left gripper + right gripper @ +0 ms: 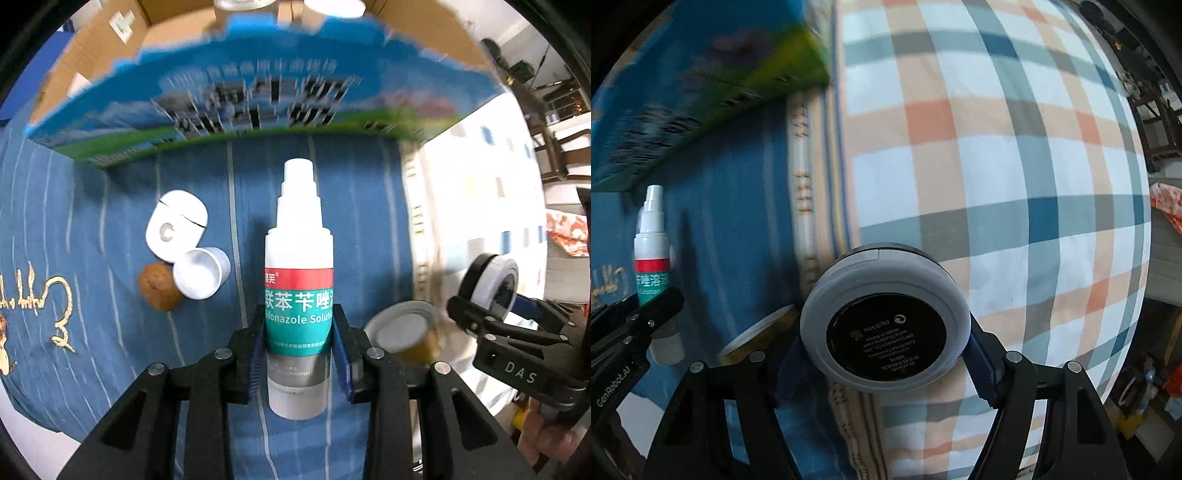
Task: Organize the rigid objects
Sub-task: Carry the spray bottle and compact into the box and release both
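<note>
My left gripper (pixel 299 354) is shut on a white spray bottle (pixel 299 280) with a teal and red label, held upright above the blue striped cloth (pixel 110 302). The bottle also shows in the right wrist view (pixel 652 240). My right gripper (pixel 882 363) is shut on a round grey compact (pixel 884 325) with a black base, held over the seam between the blue cloth and a plaid cloth (pixel 997 166). The compact shows at the right of the left wrist view (pixel 495 284).
A blue and green carton (pixel 258 92) stands behind the bottle. A white case (pixel 176 223), a white cap (pixel 199 272) and a brown nut (pixel 159 291) lie at left. A lidded jar (pixel 404 330) sits between the grippers. A cardboard box (pixel 110 44) is behind.
</note>
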